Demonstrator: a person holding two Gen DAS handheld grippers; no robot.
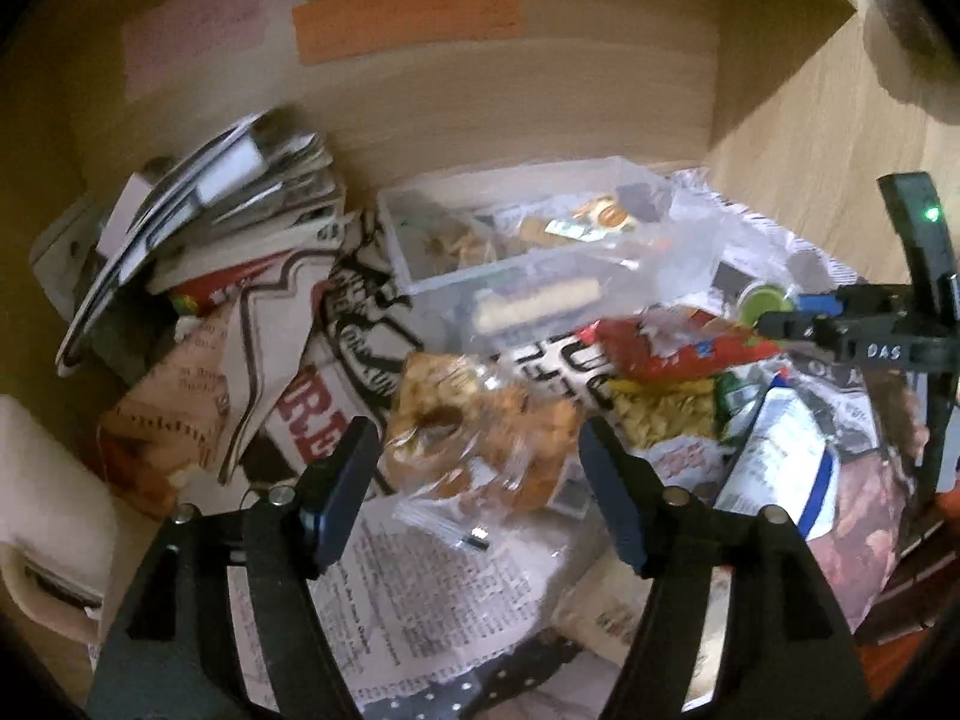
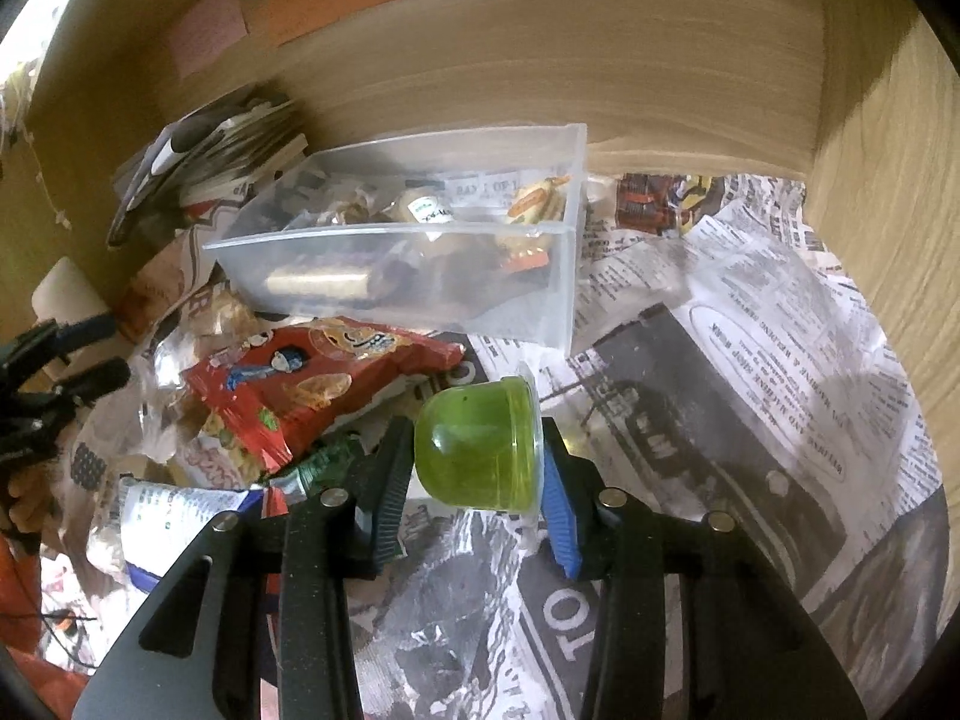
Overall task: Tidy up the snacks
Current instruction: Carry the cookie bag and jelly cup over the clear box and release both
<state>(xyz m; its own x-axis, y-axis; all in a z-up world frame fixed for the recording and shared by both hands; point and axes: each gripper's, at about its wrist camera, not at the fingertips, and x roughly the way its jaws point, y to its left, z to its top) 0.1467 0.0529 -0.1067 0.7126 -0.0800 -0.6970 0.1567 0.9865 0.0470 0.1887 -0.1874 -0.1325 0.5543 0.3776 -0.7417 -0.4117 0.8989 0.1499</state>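
My right gripper (image 2: 477, 450) is shut on a small green jelly cup (image 2: 477, 441), held above the newspaper in front of a clear plastic bin (image 2: 420, 276) that holds several small snacks. The cup also shows in the left wrist view (image 1: 765, 304), at the tip of the right gripper (image 1: 780, 315). My left gripper (image 1: 480, 456) is open, its fingers on either side of a clear bag of brown snacks (image 1: 480, 438). A red snack packet (image 2: 312, 378) lies left of the cup. The bin (image 1: 420, 264) stands behind the brown bag.
Newspaper (image 2: 720, 360) lines the wooden shelf floor. A stack of booklets (image 1: 210, 204) leans at the back left. A white and blue packet (image 1: 780, 456) and other wrappers lie at the right. Wooden walls (image 2: 870, 210) close the back and right. Coloured notes (image 1: 408, 18) stick on the back wall.
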